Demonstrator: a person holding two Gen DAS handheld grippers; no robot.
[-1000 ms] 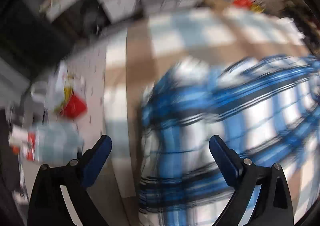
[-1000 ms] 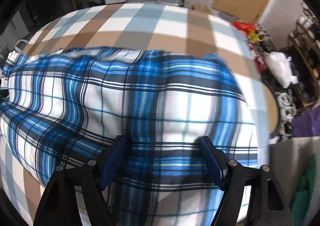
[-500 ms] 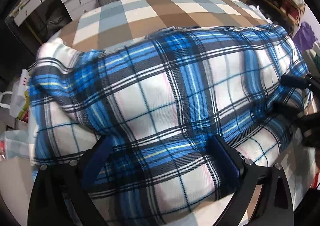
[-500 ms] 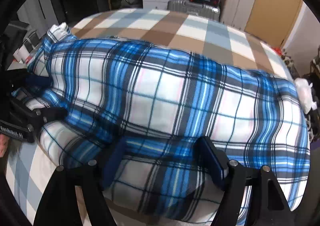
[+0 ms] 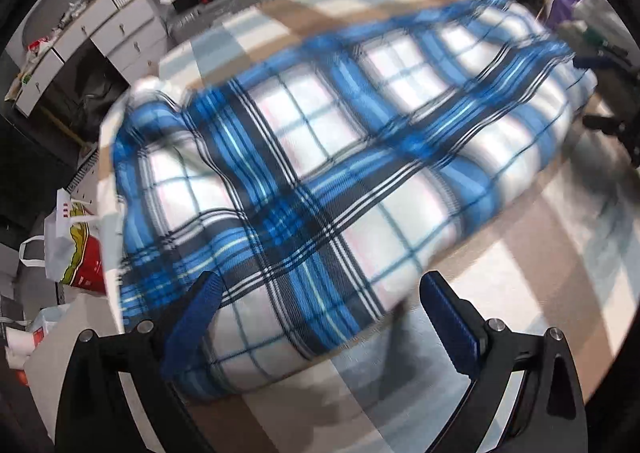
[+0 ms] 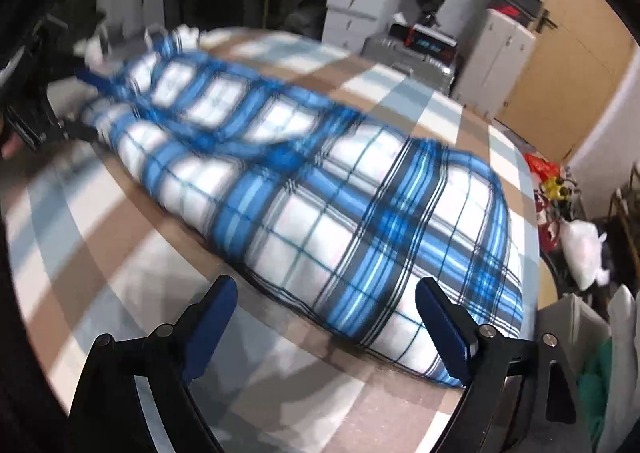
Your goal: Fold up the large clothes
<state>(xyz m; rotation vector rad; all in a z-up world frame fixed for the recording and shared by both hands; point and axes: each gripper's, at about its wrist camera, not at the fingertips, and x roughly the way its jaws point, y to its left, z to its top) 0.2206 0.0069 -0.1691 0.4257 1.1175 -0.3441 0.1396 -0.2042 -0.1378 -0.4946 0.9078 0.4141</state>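
Note:
A blue, white and black plaid garment [image 5: 320,181] lies folded into a long thick bundle on the checked bed cover [image 5: 540,273]. My left gripper [image 5: 320,313] is open at one end of the bundle; the near corner of the cloth lies between its blue fingers, loose. At the other end my right gripper [image 6: 326,317] hangs just off the cloth [image 6: 360,213] with its jaws opening and only the garment's near edge between the fingertips. Each gripper shows blurred in the other's view: the right gripper [image 5: 584,93] at the far right, the left gripper [image 6: 84,105] at the far left.
The brown, pale blue and white bed cover [image 6: 120,273] runs toward me from the bundle. White drawers [image 5: 120,33] and a suitcase [image 6: 420,49] stand past the bed. A red and white bag [image 5: 76,249] sits on the floor at one side, white bags [image 6: 584,249] at the other.
Both grippers have drawn back from on top of the bundle to its near edge and rolled. The right jaws have spread wider and no longer press into the cloth.

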